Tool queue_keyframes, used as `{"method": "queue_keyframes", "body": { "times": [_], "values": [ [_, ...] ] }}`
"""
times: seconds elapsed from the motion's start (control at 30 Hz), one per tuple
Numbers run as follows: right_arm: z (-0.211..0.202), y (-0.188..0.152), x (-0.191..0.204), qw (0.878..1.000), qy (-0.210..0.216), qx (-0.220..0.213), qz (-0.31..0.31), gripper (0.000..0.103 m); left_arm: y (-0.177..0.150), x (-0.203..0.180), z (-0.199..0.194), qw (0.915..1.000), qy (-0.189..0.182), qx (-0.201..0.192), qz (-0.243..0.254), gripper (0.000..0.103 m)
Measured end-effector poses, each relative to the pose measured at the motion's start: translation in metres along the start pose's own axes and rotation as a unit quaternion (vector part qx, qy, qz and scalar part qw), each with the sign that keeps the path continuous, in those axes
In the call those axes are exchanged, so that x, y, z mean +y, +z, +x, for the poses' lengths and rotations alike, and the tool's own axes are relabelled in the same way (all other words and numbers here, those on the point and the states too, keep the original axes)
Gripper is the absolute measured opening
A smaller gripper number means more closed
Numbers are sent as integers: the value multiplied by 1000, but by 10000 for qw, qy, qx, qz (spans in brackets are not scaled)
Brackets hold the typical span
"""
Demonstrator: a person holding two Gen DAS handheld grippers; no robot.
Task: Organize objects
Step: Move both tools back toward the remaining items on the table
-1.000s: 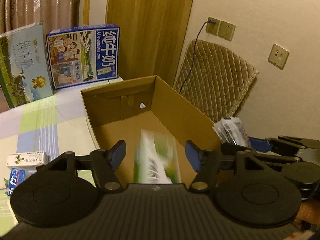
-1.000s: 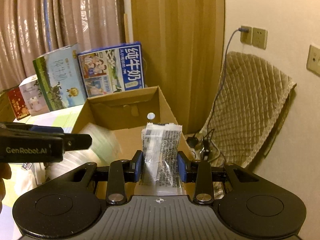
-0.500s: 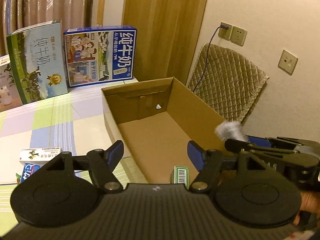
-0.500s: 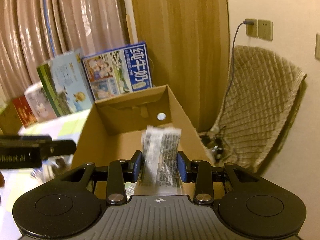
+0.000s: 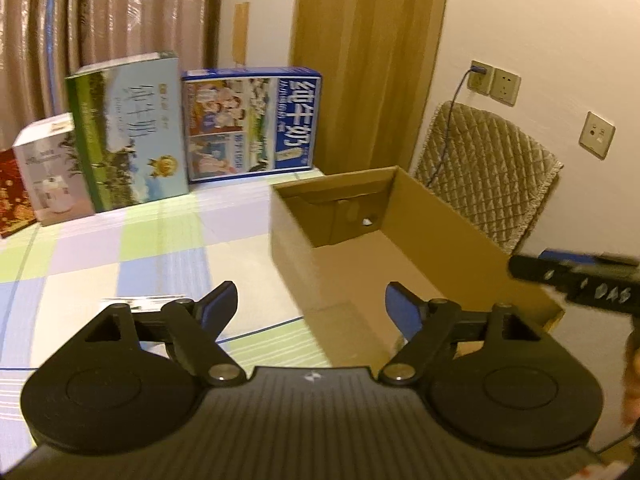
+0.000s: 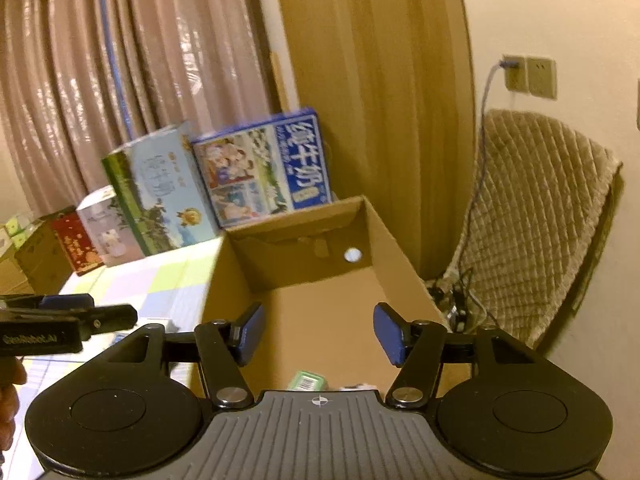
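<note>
A: Nearest, right gripper [image 6: 319, 334]: blue pads spread wide, nothing between, poised over the near end of the open brown cardboard box [image 6: 394, 246].
B: Why there?
A: Probably for dropping things in. Small green barcoded carton [image 6: 307, 381] lying on the box floor, just beyond the gripper body.
B: Left gripper [image 5: 311, 307]?
A: Also spread and empty, aimed across the near-left box wall and the checked pastel tablecloth [image 5: 132, 256].
B: Room?
A: Bare floor toward the far wall; tall milk cartons well beyond.
</note>
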State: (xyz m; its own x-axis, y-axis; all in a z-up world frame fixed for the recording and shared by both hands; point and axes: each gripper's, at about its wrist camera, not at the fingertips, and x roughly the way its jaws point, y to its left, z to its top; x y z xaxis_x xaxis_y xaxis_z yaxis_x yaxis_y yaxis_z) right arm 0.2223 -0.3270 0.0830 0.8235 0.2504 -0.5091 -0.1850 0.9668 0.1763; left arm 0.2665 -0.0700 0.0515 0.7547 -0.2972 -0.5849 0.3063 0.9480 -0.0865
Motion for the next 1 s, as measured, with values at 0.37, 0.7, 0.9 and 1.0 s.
{"method": "queue_keyframes", "body": {
  "times": [0.37, 0.7, 0.9, 1.0],
  "values": [
    [-23, 5, 83, 9960, 669, -267, -537, 83, -25, 71, -54, 9977, 654, -171, -98, 92],
    [11, -37, 154, 9882, 1308, 130, -789, 87, -70, 139, -82, 9917, 1212, 146, -392, 99],
    [53, -82, 179, 9816, 1291, 567, -1288, 86, -95, 156, -76, 9900, 1306, 423, -326, 99],
    [73, -103, 178, 9791, 1220, 893, -1358, 85, -105, 156, -67, 9887, 1385, 561, -122, 99]
  ]
}}
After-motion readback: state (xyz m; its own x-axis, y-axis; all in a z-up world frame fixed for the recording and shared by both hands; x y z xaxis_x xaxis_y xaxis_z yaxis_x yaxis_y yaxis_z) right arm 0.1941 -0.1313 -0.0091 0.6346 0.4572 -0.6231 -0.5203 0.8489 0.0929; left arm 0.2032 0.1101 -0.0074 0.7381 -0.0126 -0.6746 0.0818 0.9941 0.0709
